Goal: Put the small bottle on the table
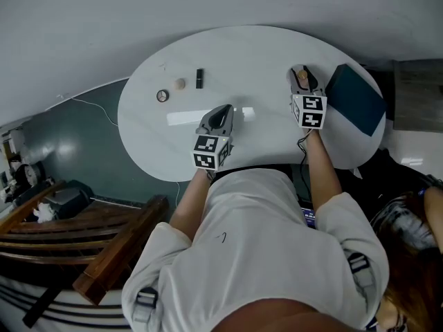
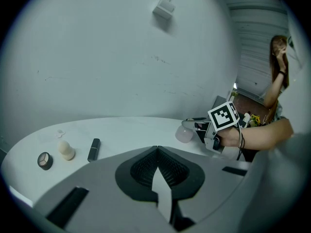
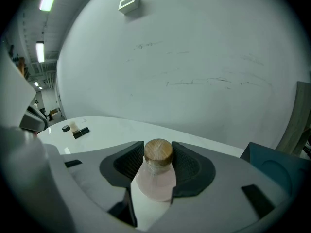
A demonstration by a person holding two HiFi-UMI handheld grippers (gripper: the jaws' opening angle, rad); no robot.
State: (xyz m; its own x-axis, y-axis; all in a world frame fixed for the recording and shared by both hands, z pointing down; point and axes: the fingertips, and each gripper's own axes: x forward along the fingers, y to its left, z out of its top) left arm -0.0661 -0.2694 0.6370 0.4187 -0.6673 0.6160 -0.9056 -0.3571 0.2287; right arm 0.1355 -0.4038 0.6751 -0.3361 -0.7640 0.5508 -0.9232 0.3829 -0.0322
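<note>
A small pink bottle (image 3: 156, 176) with a wooden cap stands upright between the jaws of my right gripper (image 3: 158, 154). The ribbed pads lie against it on both sides. In the left gripper view the bottle (image 2: 184, 134) is low over the white oval table (image 2: 121, 130), at the tips of the right gripper (image 2: 192, 126). From the head view the right gripper (image 1: 300, 71) is over the table's far right part. My left gripper (image 1: 225, 109) hovers over the table's near middle, its jaws shut with nothing between them (image 2: 155, 149).
At the table's far left lie a round compact (image 1: 162, 95), a beige egg-shaped sponge (image 1: 181, 84) and a black lipstick tube (image 1: 199, 77). A dark teal case (image 1: 354, 99) lies at the right edge. A wooden bench (image 1: 104, 254) stands lower left. Another person (image 2: 279, 76) stands to the right.
</note>
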